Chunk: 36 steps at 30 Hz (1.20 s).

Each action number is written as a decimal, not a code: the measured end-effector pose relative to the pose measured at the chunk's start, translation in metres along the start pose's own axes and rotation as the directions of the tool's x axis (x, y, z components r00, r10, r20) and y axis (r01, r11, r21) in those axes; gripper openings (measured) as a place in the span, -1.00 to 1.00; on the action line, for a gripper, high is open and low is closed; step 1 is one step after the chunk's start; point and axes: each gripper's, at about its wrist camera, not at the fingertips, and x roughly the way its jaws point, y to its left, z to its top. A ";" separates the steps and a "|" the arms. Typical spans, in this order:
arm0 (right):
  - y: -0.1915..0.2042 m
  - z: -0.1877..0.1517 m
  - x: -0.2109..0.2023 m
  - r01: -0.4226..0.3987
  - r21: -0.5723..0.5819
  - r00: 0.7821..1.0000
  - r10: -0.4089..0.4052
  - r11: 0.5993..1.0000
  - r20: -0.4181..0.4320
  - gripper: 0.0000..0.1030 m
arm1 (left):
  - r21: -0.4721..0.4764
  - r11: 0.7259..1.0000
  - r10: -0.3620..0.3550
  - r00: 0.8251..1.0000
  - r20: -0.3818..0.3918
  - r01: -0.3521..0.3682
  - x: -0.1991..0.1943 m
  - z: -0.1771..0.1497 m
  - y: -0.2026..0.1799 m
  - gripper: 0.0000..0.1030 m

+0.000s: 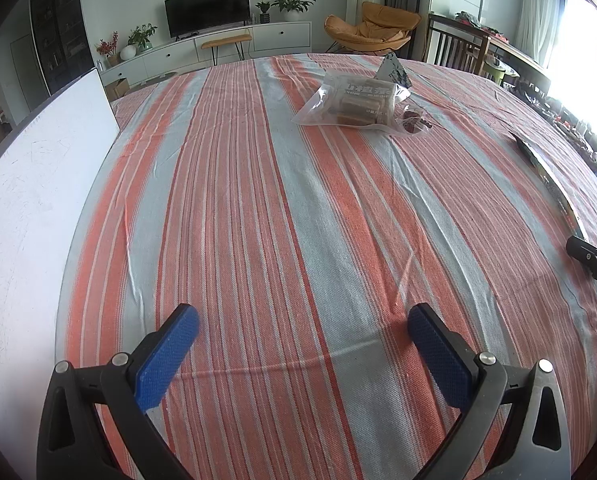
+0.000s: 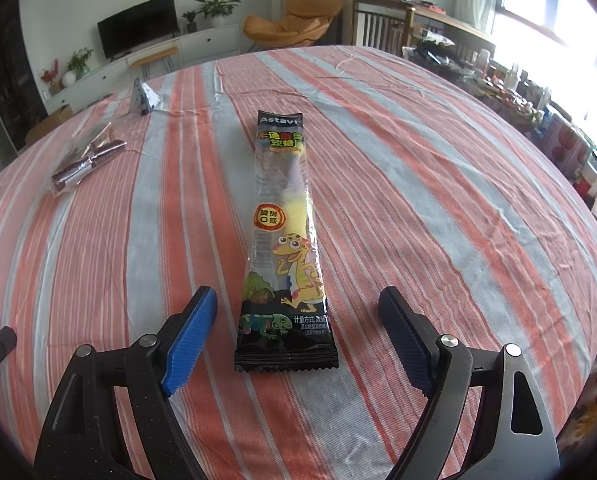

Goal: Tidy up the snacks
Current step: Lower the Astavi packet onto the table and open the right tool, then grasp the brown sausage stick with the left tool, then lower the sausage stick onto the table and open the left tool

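**Gummy packet between open right tongs; left tongs open over bare cloth**

Long gummy-candy packet (image 2: 285, 240), black-ended plastic with a yellow cartoon lizard, lying flat at frame centre of the right wrist view, lengthwise up the frame, its serrated lower end level with the fingertips. Right gripper (image 2: 298, 312) spread wide, blue-padded fingers (image 2: 188, 340) to either side of the packet's lower end and clear of it, gripping nothing.

Further out in the same view: small clear wrapper of dark brown sticks (image 2: 88, 162) at mid left; beyond it, a grey pyramid-shaped foil pouch (image 2: 142, 96) standing upright at upper left. All on an orange, white and grey-blue striped tablecloth (image 2: 418, 200). Black edge of the other tool just visible at lower left.

Left gripper (image 1: 304, 330) likewise wide open, blue pads (image 1: 166, 356) at the lower corners of the left wrist view, only cloth (image 1: 258, 220) between them. Clear plastic bag of tan bar-shaped snacks (image 1: 354, 106) lying at upper centre-right, well apart from the fingers. Touching its right edge, the small clear wrapper (image 1: 412, 122); behind it, the grey pouch (image 1: 392, 68). Gummy packet (image 1: 546, 178) seen edge-on along the right rim. White board (image 1: 30, 208) filling the left side, beside the cloth.
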 end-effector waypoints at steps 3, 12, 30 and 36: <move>0.000 0.000 0.000 0.000 0.000 1.000 0.000 1.000 0.000 0.66 | 0.000 1.000 0.000 1.000 0.000 0.000 0.000 0.000 0.000 1.00; 0.000 0.000 0.000 0.000 0.000 1.000 0.000 1.000 0.000 0.66 | 0.016 0.996 -0.087 0.995 -0.048 0.087 -0.009 0.032 -0.007 0.98; 0.000 0.000 -0.001 0.000 0.001 1.000 0.000 1.000 -0.001 0.66 | 0.414 0.910 0.030 0.991 -0.130 0.026 0.081 0.155 -0.120 -0.63; 0.000 0.000 -0.001 0.000 0.001 1.000 0.000 1.000 0.000 0.67 | 0.266 0.960 -0.062 0.991 -0.115 0.091 0.050 0.130 -0.085 -0.67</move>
